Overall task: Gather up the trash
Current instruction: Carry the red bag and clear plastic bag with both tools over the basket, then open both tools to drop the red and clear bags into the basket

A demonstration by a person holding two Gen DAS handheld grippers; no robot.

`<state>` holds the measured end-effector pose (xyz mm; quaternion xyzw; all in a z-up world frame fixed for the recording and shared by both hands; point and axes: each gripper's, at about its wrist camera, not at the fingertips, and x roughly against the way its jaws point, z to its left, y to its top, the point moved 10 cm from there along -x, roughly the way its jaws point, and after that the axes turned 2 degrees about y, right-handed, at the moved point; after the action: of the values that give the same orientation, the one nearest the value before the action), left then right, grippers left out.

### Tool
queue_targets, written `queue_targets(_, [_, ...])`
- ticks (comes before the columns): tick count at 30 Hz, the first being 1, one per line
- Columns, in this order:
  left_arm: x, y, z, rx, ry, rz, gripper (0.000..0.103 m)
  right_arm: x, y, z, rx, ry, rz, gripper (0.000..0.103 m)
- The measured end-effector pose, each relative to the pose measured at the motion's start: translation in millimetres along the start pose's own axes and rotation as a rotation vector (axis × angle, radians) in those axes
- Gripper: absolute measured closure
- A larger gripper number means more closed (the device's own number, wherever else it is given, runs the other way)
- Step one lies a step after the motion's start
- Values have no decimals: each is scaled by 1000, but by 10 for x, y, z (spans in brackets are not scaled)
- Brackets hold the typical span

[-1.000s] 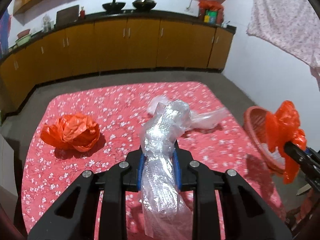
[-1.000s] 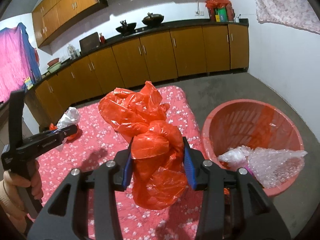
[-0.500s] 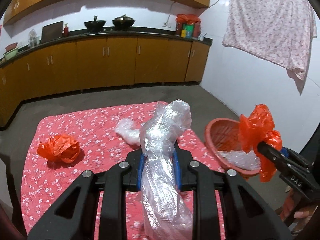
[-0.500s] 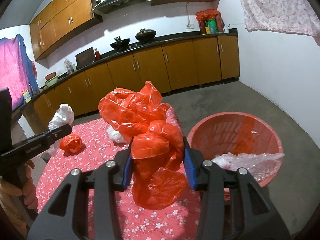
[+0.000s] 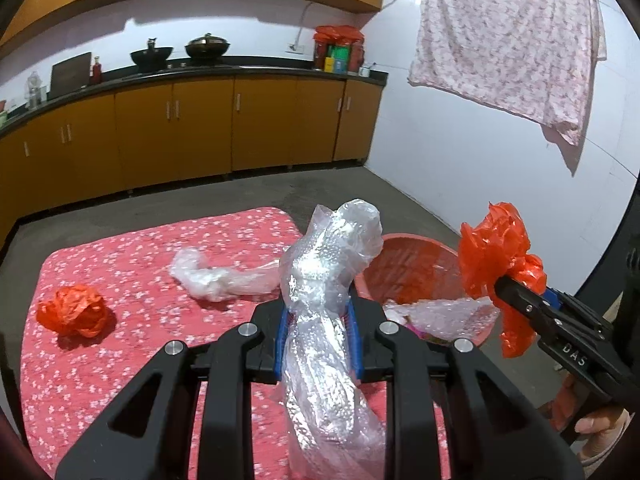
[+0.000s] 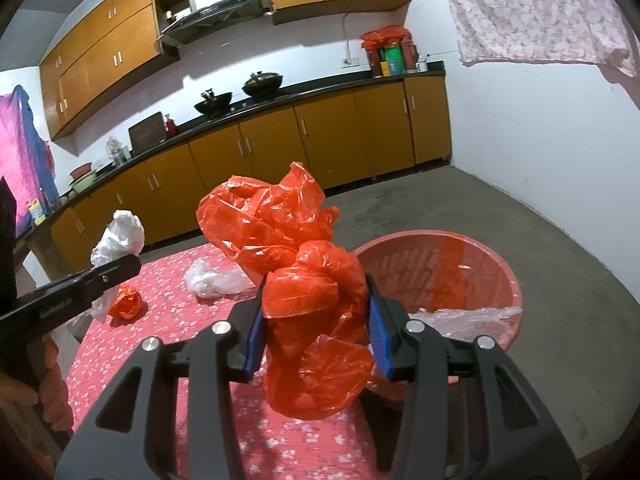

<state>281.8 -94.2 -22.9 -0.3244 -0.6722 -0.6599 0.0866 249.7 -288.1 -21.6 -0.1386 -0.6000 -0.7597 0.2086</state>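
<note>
My left gripper (image 5: 319, 316) is shut on a crumpled roll of clear bubble wrap (image 5: 328, 280), held above the red flowered table (image 5: 120, 360). My right gripper (image 6: 316, 320) is shut on a crumpled red plastic bag (image 6: 296, 264), near the edge of the red basin (image 6: 472, 256). The same basin (image 5: 416, 260) stands on the floor right of the table and holds bubble wrap (image 5: 440, 312). On the table lie another red bag (image 5: 74, 310) and a clear plastic bag (image 5: 224, 276). The right gripper (image 5: 520, 292) with its red bag (image 5: 496, 248) also shows in the left wrist view.
Orange kitchen cabinets (image 5: 180, 128) run along the back wall, with woks on the counter (image 5: 180, 50). A flowered cloth (image 5: 508, 36) hangs on the white wall at right. Grey concrete floor (image 6: 540, 240) surrounds the basin. A hand (image 6: 24, 396) holds the left gripper's handle.
Both grippers have swung to the right and risen a little, each keeping its load. The basin has come closer to the middle of both views; the table's red bag has slid left.
</note>
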Motion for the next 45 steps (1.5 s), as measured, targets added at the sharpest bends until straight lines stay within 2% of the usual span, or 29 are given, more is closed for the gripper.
queue_targets(13, [-377, 50, -647, -36, -99, 30, 79, 0, 183, -743, -65, -117, -26, 60])
queue_targets(22, [-893, -18, -1179, -60, -177, 96, 79, -230, 256, -1296, -106, -175, -10, 60])
queue_targets(34, [-1332, -98, -1441, -96, -204, 158, 79, -580, 175, -1584, -127, -176, 13, 60])
queue_targets(45, [-1468, -111, -1546, -114, -217, 173, 78, -729, 142, -1596, -149, -167, 14, 58])
